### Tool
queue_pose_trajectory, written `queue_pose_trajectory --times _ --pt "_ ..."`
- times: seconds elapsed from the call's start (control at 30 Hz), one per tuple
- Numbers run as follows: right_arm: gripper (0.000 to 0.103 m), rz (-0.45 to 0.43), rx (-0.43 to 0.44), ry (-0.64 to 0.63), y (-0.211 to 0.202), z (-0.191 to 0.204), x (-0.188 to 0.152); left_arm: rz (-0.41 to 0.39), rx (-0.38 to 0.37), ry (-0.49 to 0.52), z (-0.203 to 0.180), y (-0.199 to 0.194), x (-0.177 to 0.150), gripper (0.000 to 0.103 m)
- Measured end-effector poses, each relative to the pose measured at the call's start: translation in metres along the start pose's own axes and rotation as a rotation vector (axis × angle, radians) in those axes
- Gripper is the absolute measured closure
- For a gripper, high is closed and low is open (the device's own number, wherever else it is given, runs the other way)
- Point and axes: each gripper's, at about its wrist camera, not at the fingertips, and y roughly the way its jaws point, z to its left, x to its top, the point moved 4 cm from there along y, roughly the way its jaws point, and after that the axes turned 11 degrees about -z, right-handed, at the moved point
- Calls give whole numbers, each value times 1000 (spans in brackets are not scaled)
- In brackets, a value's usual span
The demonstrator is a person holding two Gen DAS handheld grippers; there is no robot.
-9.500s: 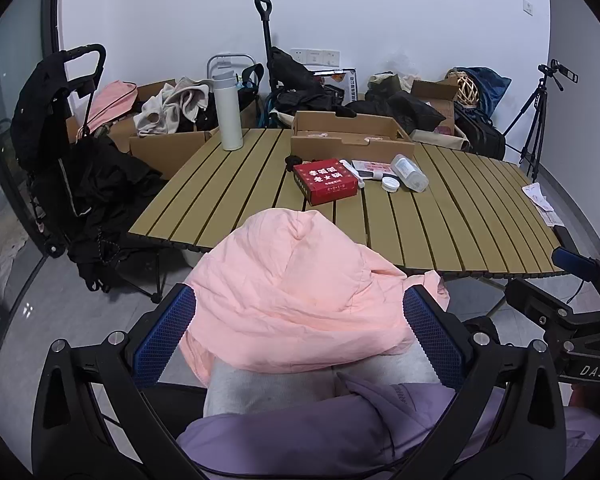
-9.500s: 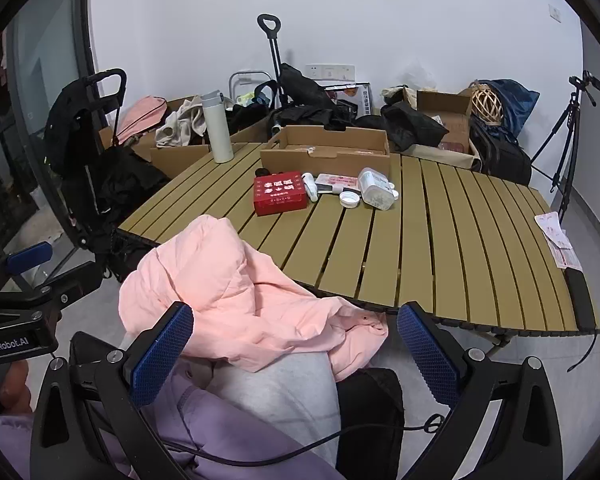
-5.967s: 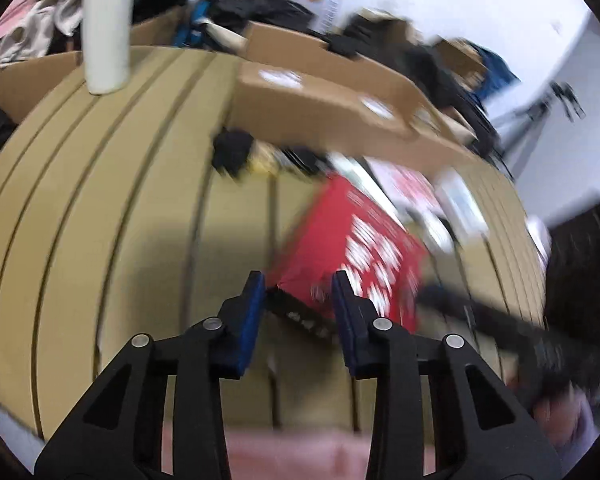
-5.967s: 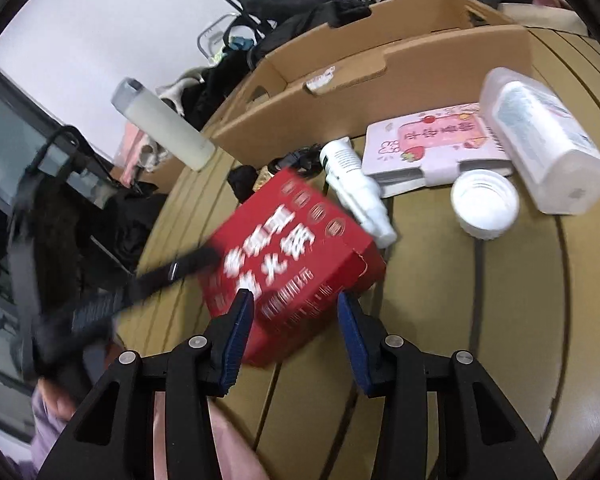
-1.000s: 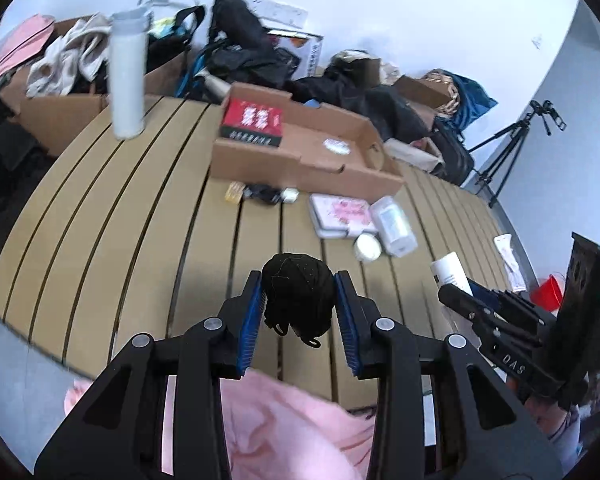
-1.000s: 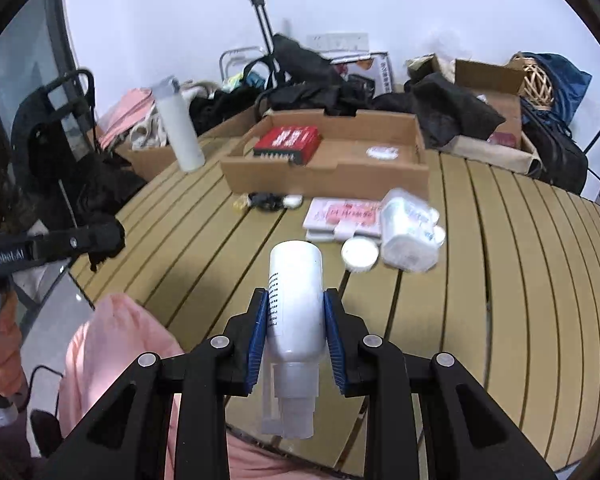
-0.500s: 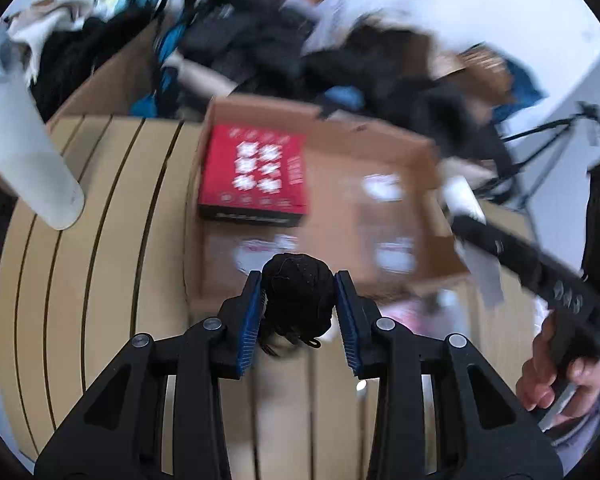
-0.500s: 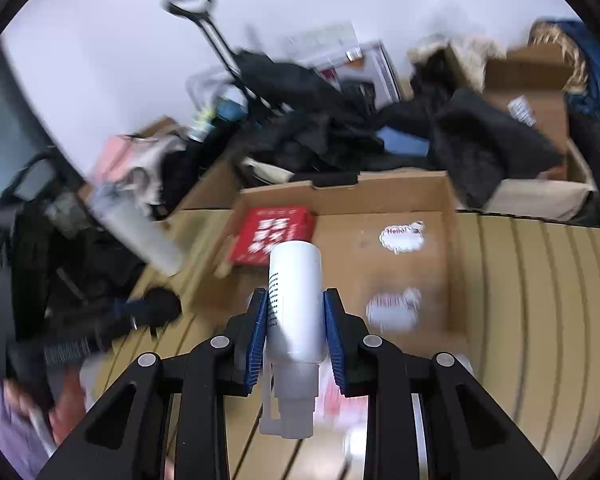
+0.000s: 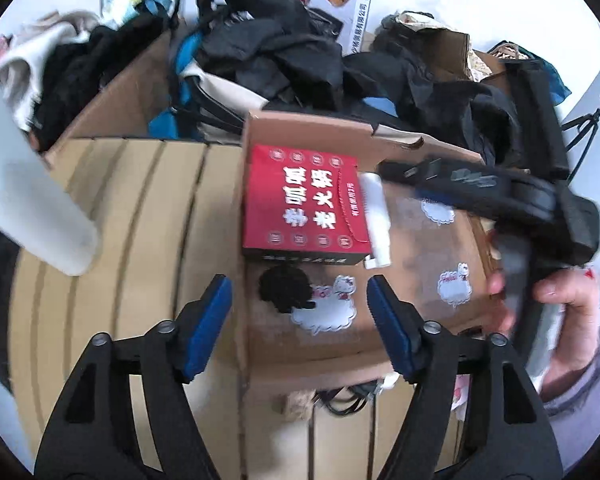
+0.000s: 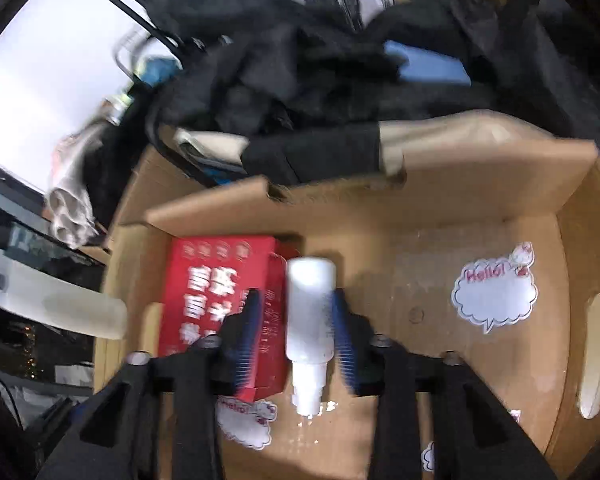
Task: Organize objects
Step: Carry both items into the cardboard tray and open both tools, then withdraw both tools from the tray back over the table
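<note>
Two grippers are hanging over the open cardboard box [image 9: 452,304] at the far side of the slatted table [image 9: 140,216]. The left gripper [image 9: 300,322] is standing wide apart, its jaws having just been opening; nothing is between its pads, and the black fuzzy ball [image 9: 285,290] is lying on the box floor beyond them, just near of the red box [image 9: 304,208]. The right gripper [image 10: 294,334] has likewise just been opening its jaws; the white bottle [image 10: 310,312] is sitting between the blue pads [image 10: 246,340], but blur prevents telling whether they are touching it. The bottle is lying inside the cardboard box, just right of the red box, cap toward the near side. A tall white tumbler [image 9: 24,188] is standing on the table to the left. In the left wrist view, a hand [image 9: 556,320] is gripping the right tool's handle.
</note>
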Motion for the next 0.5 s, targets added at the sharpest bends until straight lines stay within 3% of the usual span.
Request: queue_pose_trajectory --times 0.03,0.3,0.5 --pt "24 -23 -2 -15 -13 3 2 -2 12 11 -1 -8 0 30" --pt "23 -196 -9 -187 -175 23 -6 -118 125 117 -10 -127 -20 6" --pt "23 -307 21 -260 -300 18 -76 -230 76 117 -33 -222 -77 0"
